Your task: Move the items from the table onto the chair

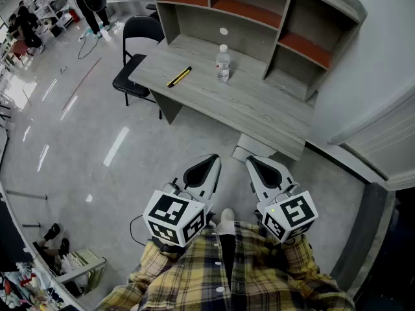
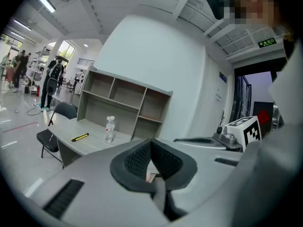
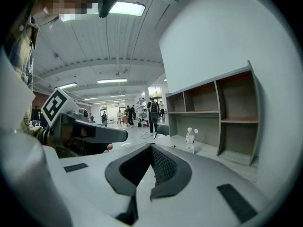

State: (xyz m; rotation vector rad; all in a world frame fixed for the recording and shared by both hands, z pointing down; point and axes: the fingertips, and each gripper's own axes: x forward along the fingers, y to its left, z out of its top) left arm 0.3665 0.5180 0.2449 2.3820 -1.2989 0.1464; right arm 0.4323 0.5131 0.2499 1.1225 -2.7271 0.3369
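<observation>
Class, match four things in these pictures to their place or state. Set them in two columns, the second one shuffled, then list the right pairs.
Things:
A bottle
B yellow tool
C chair
D left gripper

States:
1 shut and empty, short of the desk
2 lying flat on the desk
3 black, at the desk's end
4 standing upright on the desk

Pairs: A-4, B-2, C-3, D-1

Grey table (image 1: 240,102), upright water bottle (image 1: 223,63), yellow utility knife (image 1: 179,76) lying nearby
</observation>
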